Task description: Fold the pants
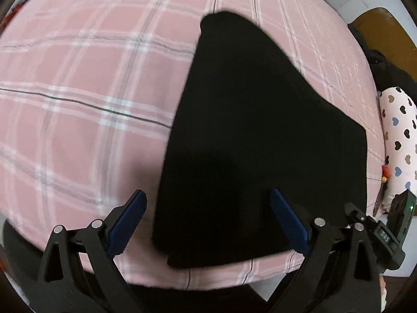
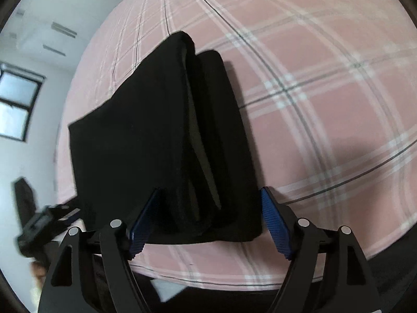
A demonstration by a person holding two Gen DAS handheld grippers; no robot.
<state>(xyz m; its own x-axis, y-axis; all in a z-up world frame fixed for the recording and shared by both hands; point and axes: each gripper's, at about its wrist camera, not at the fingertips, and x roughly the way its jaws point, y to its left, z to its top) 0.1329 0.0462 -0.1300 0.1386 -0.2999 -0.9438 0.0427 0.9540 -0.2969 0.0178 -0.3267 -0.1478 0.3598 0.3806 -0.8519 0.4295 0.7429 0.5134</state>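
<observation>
The black pants lie folded on the pink plaid bed sheet, near its front edge. In the right wrist view the pants show stacked layers with a pale inner edge along the fold. My left gripper stands open above the near left corner of the pants, one blue pad over the sheet, the other over the cloth. My right gripper is open too, its blue pads standing either side of the near right corner of the pants without pressing it.
A white pillow with heart prints lies at the bed's right side, beside a wooden piece. The other gripper shows at the left of the right wrist view. White wall and a window lie beyond the bed.
</observation>
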